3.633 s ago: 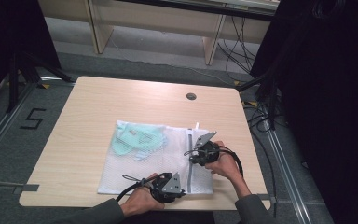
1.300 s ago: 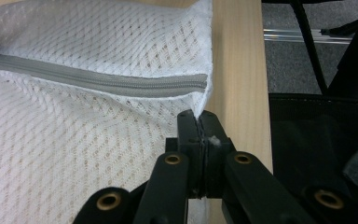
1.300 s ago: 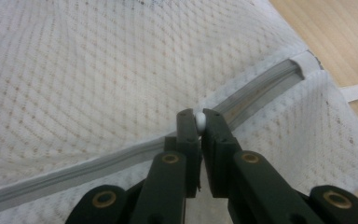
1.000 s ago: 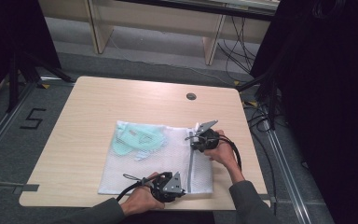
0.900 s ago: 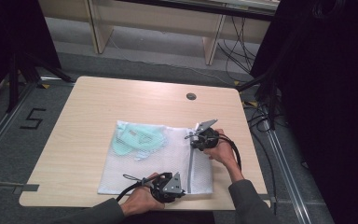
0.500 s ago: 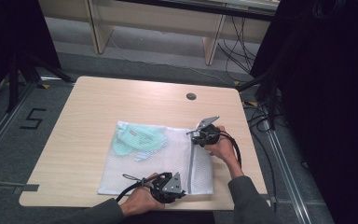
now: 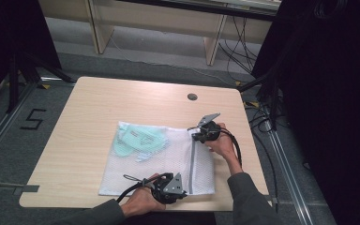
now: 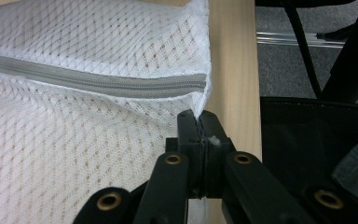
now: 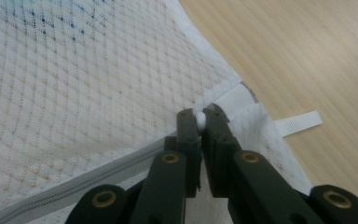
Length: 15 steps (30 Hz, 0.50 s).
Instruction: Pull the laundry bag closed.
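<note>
mesh bag (image 7: 154, 164) lies flat on your wooden table (image 7: 103, 103), its zipper (image 7: 192, 164) running near edge to far. your left gripper (image 7: 171, 187) pinches its near corner, your right gripper (image 7: 205, 132) clamps the zipper pull (image 9: 199, 120). grey floor around.

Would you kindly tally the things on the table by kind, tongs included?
White mesh laundry bag: 1
Mint-green garment inside it: 1
Tongs, left and right: 2
Total: 4
</note>
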Available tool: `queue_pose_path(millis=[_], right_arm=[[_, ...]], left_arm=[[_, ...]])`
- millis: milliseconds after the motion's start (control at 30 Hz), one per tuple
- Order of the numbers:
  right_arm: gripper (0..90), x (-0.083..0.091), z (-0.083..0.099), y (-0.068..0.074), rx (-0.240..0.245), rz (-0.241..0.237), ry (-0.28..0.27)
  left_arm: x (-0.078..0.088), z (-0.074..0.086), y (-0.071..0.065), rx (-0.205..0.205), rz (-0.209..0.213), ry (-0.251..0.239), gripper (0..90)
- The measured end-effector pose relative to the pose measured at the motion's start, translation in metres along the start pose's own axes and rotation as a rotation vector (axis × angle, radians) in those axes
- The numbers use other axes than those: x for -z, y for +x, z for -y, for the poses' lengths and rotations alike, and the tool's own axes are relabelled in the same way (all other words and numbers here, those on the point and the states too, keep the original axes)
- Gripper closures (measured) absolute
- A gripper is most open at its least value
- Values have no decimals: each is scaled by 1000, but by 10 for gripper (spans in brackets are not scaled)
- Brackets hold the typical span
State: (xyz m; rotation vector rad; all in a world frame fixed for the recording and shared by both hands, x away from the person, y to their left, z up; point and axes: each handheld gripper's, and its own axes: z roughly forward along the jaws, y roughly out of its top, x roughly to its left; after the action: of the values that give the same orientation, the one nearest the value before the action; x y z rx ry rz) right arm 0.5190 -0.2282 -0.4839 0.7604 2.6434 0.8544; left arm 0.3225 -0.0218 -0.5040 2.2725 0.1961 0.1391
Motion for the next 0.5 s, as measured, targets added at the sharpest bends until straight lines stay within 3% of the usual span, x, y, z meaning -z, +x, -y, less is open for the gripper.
queue_pose_path(millis=[67,100,167,367,433,467,500], right_arm=[[867,-1,0,0,0,12,4],[867,-1,-1,0,-7,13,19],[867,-1,-3,-2,9,17,7],[867,-6,-5,-4,16,21,17],[867,-6,-5,-4,-4,30,30],[867,-6,-4,-6,18,29,18],[867,-7,-4,-6,11,23,20]], left_arm=[[-1,0,-2,8,-4,-14,890],[-1,0,-2,-14,-5,0,889],[-1,0,-3,-17,-5,3,889],[0,-1,-2,-1,2,-9,890],[-1,-1,-4,-17,5,5,890],[-2,-1,-5,-20,3,-2,890],[-2,-2,-5,-29,5,6,890]])
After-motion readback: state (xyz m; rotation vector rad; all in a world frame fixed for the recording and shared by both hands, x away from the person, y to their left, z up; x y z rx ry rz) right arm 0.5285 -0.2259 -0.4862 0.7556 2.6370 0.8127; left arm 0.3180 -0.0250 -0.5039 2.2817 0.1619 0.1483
